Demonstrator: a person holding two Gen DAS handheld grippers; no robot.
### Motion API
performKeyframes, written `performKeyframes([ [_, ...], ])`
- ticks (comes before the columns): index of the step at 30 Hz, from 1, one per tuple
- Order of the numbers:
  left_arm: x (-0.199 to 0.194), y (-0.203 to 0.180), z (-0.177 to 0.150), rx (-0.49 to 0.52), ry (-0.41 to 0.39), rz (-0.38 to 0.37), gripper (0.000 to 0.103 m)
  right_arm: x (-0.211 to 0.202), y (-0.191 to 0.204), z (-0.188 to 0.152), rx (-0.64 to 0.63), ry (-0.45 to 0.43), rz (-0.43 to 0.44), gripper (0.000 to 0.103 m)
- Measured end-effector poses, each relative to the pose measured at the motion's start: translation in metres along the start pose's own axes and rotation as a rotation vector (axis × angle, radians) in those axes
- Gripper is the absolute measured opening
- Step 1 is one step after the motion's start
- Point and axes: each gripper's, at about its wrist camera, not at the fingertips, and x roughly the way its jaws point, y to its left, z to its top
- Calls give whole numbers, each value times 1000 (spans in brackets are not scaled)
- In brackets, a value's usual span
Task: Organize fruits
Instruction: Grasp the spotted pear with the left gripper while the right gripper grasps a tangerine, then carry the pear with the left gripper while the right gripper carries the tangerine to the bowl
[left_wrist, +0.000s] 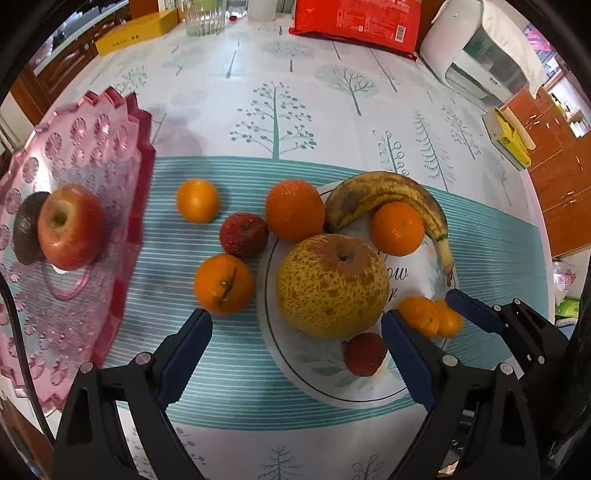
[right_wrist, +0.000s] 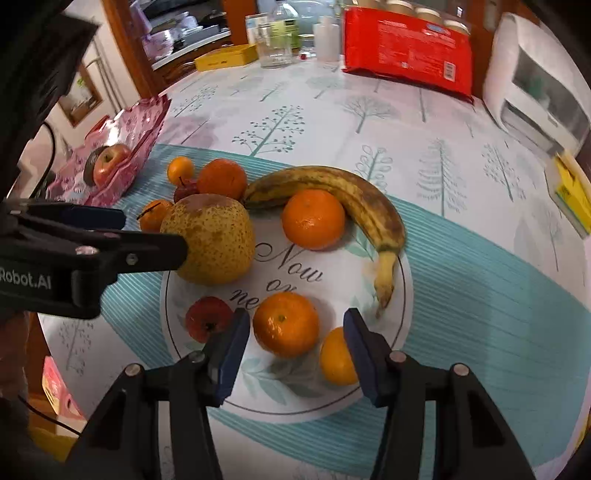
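A big speckled pear (left_wrist: 332, 286) sits on the white plate (right_wrist: 295, 402) with a banana (left_wrist: 388, 188), mandarins and a small red fruit (left_wrist: 365, 352). My left gripper (left_wrist: 295, 319) stands open and wide just in front of the pear, its right finger close beside the pear and its left finger well apart from it. My right gripper (right_wrist: 297, 317) is open around a mandarin (right_wrist: 286, 323) on the plate, with a gap on each side. More oranges (left_wrist: 197, 201) and another red fruit (left_wrist: 243, 234) lie on the striped mat. The pink tray (left_wrist: 122, 184) holds a red apple (left_wrist: 70, 227) and a dark fruit (left_wrist: 27, 229).
At the far side of the table stand a red bag (left_wrist: 354, 22), a ribbed glass (left_wrist: 205, 16), a yellow box (left_wrist: 136, 31) and a white appliance (left_wrist: 480, 62). A yellow packet (left_wrist: 511, 138) lies near the right table edge.
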Motion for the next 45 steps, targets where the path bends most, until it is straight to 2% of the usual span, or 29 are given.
performKeyframes([
  [4,9,-2,5,-16,15,-1,92,7,6,2,-57,7,-16,53],
  [7,17,-5,9,-38,32,-15,92,12,11,1,-101,11,-31,49],
  [10,19,-12,13,-36,26,-8,91,14,15,0,-133,13,-28,42],
  [12,21,-17,15,-28,23,-1,91,14,15,0,-133,13,-26,41],
  [17,26,-31,20,-4,29,60,91,8,10,0,-100,1,5,41],
  [20,29,-43,21,36,31,137,84,1,10,0,-103,-16,6,41],
  [22,30,-51,21,63,32,148,74,-3,11,-1,-107,-26,5,41],
  [26,34,-60,23,89,31,186,74,-11,10,-2,-107,-41,10,41],
  [36,53,-50,26,77,57,158,75,-14,10,-3,-97,-50,2,41],
  [42,45,-41,20,57,60,98,74,-19,9,-4,-84,-63,-6,40],
  [45,34,-40,14,72,41,93,74,-22,8,-4,-69,-69,-12,40],
])
